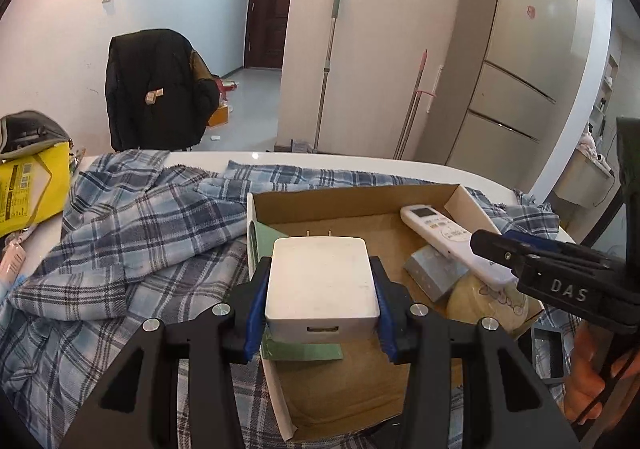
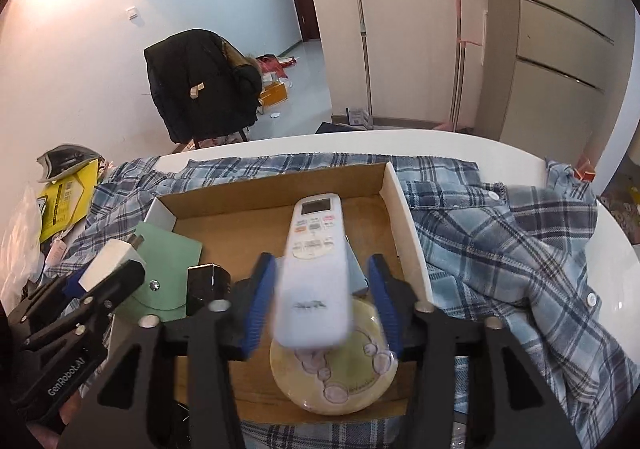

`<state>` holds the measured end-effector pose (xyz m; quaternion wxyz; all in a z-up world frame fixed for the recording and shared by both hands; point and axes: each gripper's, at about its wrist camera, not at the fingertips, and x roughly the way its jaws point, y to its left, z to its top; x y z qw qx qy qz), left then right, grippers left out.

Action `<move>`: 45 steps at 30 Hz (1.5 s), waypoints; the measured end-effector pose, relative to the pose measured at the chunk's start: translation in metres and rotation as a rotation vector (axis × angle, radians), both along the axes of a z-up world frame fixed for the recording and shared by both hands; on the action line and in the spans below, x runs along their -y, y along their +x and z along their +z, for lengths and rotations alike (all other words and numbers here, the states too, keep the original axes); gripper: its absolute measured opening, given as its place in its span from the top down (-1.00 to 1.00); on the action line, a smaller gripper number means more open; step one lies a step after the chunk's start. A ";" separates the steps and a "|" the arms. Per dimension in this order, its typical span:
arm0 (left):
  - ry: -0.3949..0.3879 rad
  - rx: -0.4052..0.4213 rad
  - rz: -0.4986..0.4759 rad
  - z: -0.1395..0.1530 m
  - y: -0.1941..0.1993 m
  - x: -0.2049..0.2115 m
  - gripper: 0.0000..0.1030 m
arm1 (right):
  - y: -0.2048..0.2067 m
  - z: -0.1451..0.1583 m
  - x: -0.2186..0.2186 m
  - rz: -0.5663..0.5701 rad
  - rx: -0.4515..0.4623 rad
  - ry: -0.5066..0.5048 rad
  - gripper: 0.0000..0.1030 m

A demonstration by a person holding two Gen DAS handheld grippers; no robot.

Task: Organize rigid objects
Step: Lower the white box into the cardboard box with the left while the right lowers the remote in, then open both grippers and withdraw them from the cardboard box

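My left gripper (image 1: 322,301) is shut on a white plug-in charger (image 1: 322,281), held over the left part of an open cardboard box (image 1: 360,197). A white remote control (image 2: 316,273) lies lengthwise between the blue pads (image 2: 260,305) of my right gripper (image 2: 322,305). There is a gap on each side of it, so the pads do not press it; its near end looks blurred. It slants over a round yellow tin (image 2: 340,377) and a grey-blue box (image 1: 432,269). A green pouch (image 2: 168,269) and a black block (image 2: 208,285) lie in the box (image 2: 280,177) at the left.
The box sits on a blue plaid shirt (image 2: 500,249) spread over a white table (image 2: 400,139). A yellow bag (image 1: 32,185) and clutter lie at the table's left end. Beyond it stand a chair with a black jacket (image 1: 156,89), mops (image 1: 328,61) and a fridge (image 1: 528,49).
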<state>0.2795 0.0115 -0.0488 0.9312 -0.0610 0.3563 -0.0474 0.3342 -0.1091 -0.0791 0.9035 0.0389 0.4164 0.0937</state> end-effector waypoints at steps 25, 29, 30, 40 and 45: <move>-0.071 0.172 0.038 0.063 -0.036 -0.005 -0.25 | -0.050 0.085 0.020 -0.034 0.170 0.040 -0.28; -0.080 0.246 0.069 0.104 -0.063 -0.008 -0.39 | -0.088 0.127 0.026 -0.032 0.284 0.024 -0.46; -0.097 0.266 0.074 0.111 -0.070 -0.010 -0.39 | -0.098 0.135 0.028 -0.034 0.304 0.027 -0.54; -0.013 0.437 -0.049 0.153 -0.169 0.012 -0.39 | -0.186 0.155 0.044 0.017 0.440 0.014 -0.78; -0.018 0.458 -0.075 0.137 -0.208 0.020 -0.44 | -0.212 0.132 0.058 0.028 0.390 0.024 -0.78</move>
